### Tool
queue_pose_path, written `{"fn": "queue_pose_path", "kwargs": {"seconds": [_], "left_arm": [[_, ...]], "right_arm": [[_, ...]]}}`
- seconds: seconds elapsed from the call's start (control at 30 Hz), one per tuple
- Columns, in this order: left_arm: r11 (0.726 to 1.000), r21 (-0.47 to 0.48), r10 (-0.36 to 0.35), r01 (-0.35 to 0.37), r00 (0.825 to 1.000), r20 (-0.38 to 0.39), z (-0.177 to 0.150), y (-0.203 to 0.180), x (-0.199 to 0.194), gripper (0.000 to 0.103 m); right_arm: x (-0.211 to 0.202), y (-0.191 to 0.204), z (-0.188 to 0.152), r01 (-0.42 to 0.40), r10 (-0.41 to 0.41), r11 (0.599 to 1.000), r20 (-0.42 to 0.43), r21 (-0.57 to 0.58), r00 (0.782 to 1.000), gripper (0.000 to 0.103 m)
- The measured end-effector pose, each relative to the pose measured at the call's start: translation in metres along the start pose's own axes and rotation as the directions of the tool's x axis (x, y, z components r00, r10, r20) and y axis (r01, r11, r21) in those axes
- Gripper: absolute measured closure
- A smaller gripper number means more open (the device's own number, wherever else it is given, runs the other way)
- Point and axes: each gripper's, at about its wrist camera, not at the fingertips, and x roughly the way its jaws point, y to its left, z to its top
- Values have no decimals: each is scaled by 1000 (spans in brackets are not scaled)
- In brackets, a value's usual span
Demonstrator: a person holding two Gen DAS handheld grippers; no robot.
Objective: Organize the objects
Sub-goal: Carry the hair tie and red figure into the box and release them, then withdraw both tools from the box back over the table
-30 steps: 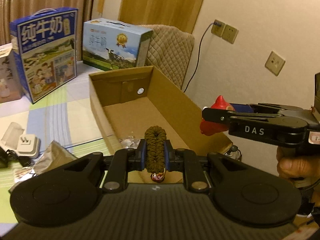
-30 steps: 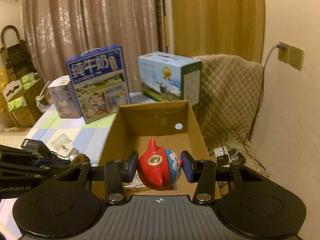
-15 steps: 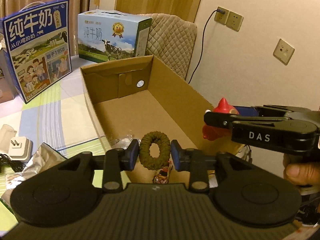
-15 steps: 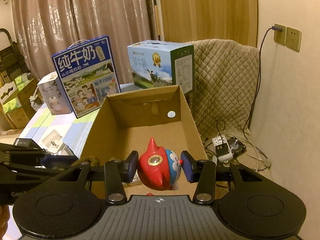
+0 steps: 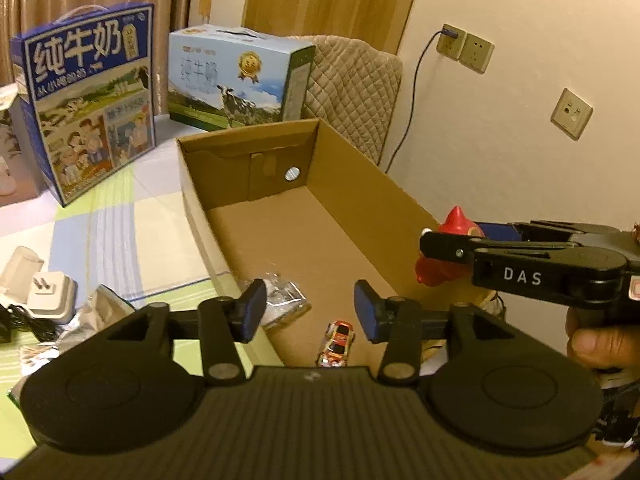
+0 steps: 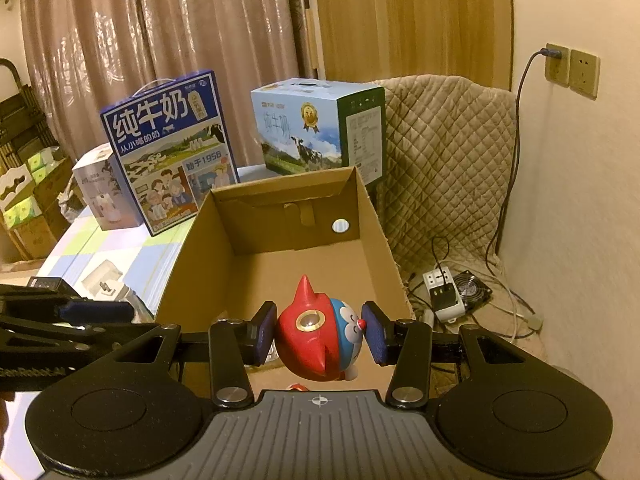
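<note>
Jaws of left gripper (image 5: 310, 310), just opened, empty; right gripper (image 6: 320, 334) clamps toy (image 6: 320, 340); only left view shows car (image 5: 337, 343).

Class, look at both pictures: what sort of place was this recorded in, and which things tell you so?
Probably a room in a home: long curtains, a quilted cover by the wall, milk gift cartons on a checked surface, and a power strip on the floor.

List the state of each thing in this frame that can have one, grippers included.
Left gripper: open, nothing between its pads, jaws just been opening.
Right gripper: shut on the red and blue toy, over the box.
Cardboard box: open at the top, mostly bare inside.
Toy car: lying on the box floor.
Plastic packet: lying in the box's near corner.
Wall socket: plug in.
</note>
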Motion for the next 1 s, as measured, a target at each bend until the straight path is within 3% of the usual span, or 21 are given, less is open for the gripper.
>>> {"fn": "queue_pose_path", "kwargs": {"seconds": [0.33,0.63,1.0], "left_arm": [[1000,-23,11,-11,1000,14,-3,9,-12,53],[998,-46,36,-35,999,12,-15,24,-22,50],[993,-89,77,-74,996,36,-35,44,-64,42]], "right_arm": [[17,0,-9,-17,18,1000,-56,21,998,59],[5,-6,0,-54,54,994,3,99,999,58],[-40,28,-4,-103,94,987,79,121,992,55]]}}
